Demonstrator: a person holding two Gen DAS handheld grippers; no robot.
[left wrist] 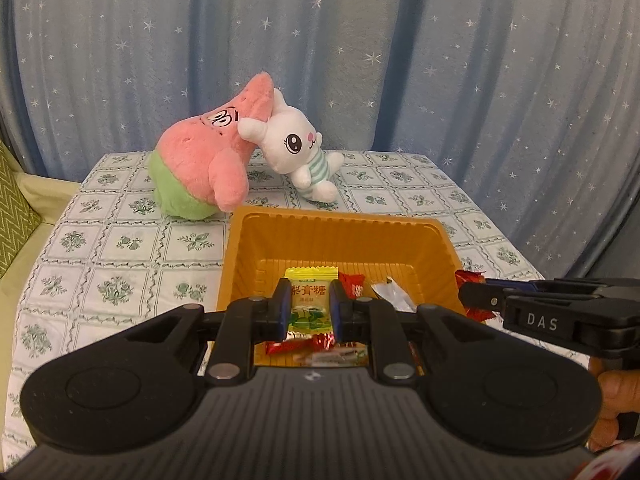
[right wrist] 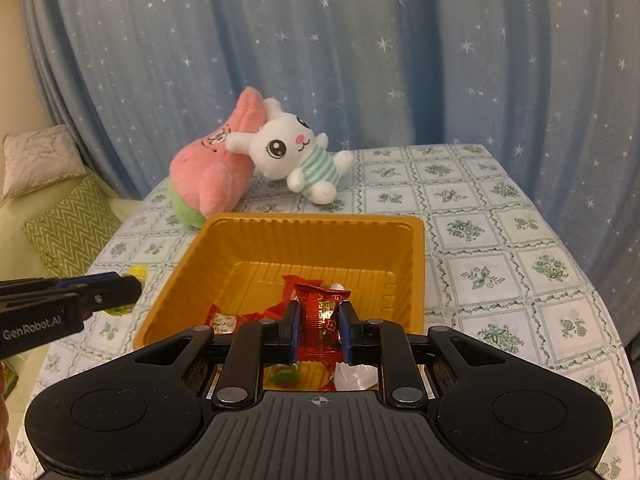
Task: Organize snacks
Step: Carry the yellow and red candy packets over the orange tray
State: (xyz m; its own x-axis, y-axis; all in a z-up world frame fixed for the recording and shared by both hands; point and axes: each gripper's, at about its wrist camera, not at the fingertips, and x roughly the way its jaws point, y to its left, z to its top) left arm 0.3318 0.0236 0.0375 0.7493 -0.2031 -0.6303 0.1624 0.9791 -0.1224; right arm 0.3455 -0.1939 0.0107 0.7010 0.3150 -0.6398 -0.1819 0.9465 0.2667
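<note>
An orange plastic tray (left wrist: 340, 226) (right wrist: 320, 226) sits on the tablecloth and holds several wrapped snacks. My left gripper (left wrist: 310, 310) is shut on a yellow-green candy packet (left wrist: 309, 300) and holds it above the tray's near side. My right gripper (right wrist: 319, 328) is shut on a red candy wrapper (right wrist: 320, 320) over the tray's near edge. The right gripper also shows at the right of the left wrist view (left wrist: 476, 298), level with the tray's right rim. The left gripper shows at the left of the right wrist view (right wrist: 120, 290), left of the tray.
A pink star plush (left wrist: 204, 160) (right wrist: 212, 168) and a white rabbit plush (left wrist: 298, 148) (right wrist: 296, 152) lie behind the tray. A blue star curtain (left wrist: 360, 48) hangs behind the table. Green and beige cushions (right wrist: 60, 208) lie on the left. Floral tablecloth (right wrist: 500, 240) surrounds the tray.
</note>
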